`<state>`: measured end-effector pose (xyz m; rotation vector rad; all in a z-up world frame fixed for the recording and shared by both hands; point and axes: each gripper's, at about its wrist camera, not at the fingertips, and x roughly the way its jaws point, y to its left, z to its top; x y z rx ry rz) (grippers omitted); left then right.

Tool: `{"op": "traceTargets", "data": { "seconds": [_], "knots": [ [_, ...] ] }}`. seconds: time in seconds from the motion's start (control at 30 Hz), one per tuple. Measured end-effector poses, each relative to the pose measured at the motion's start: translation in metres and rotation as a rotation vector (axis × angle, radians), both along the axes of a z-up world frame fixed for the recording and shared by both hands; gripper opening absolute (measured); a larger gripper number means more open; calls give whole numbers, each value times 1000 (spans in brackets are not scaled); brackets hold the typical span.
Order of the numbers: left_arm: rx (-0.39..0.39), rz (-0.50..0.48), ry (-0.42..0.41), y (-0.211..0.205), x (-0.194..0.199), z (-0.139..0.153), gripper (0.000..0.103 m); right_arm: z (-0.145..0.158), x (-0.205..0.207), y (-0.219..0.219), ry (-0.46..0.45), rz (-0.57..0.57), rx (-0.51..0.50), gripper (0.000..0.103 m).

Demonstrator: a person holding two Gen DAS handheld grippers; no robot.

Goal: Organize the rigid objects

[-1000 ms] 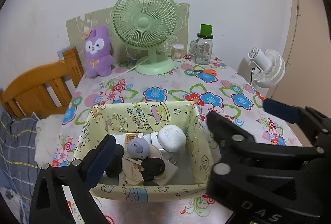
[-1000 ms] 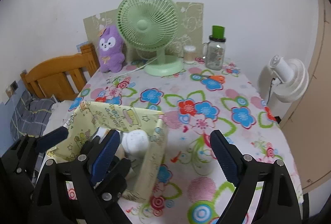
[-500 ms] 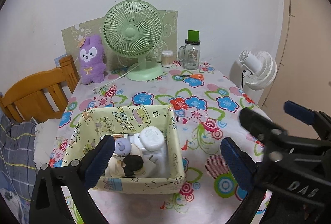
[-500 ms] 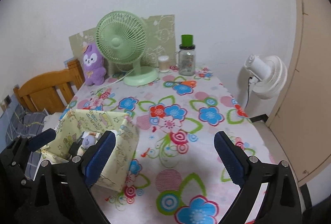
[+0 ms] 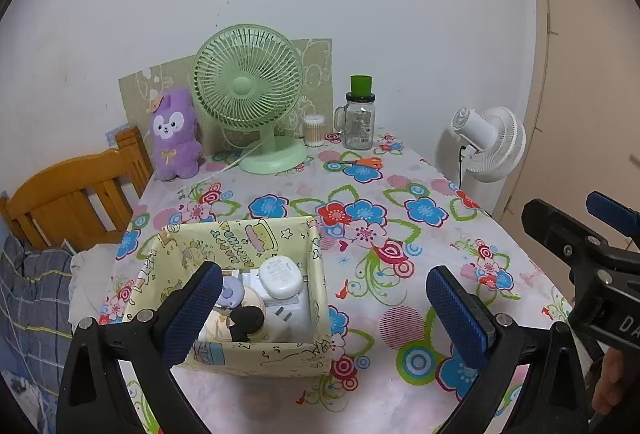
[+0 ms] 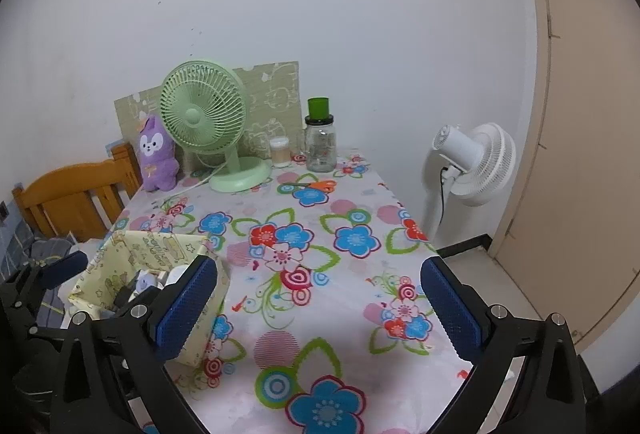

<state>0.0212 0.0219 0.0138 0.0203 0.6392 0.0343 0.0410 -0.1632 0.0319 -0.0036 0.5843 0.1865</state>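
A yellow patterned box [image 5: 256, 352] stands on the flowered tablecloth near the front left. Inside lie a white case [image 5: 280, 278], a lilac round object [image 5: 230, 292], a black object [image 5: 246, 320] and a white plug [image 5: 286, 318]. My left gripper [image 5: 324, 310] is open and empty, held back above the box's near right corner. My right gripper [image 6: 320, 306] is open and empty over the tablecloth; the box [image 6: 160, 254] lies to its left. The right gripper also shows at the right edge of the left wrist view [image 5: 592, 234].
At the back stand a green desk fan [image 5: 250, 101], a purple plush toy [image 5: 174, 135], a glass jar with a green lid [image 5: 360, 117] and a cotton swab tub [image 5: 314, 129]. A white floor fan [image 5: 490, 143] stands off the right edge, a wooden chair [image 5: 68, 189] at left.
Both grippers have drawn back and up from the box, so the table looks farther away. The right gripper has moved away to the right. The box and its contents have stayed put.
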Motion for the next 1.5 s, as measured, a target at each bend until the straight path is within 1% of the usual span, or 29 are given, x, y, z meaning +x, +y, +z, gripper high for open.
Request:
{"op": "traceTargets", "data": {
  "seconds": [0.2, 0.5, 0.83, 1.07, 1.5],
  "knots": [
    [-29, 6, -14, -3, -9, 6, 103, 0, -3, -7, -4, -11, -9, 103],
    [-47, 15, -17, -2, -14, 8, 103, -4, -4, -15, 0, -19, 14, 103],
    [-73, 18, -2, 2, -13, 9, 103, -1, -8, -10, -34, -1, -26, 103],
    [-66, 20, -24, 2, -18, 12, 103, 1, -9, -8, -40, 5, -26, 103],
    [-75, 20, -21, 4, -18, 11, 103, 0, -12, -7, -38, 4, -19, 103]
  ]
}}
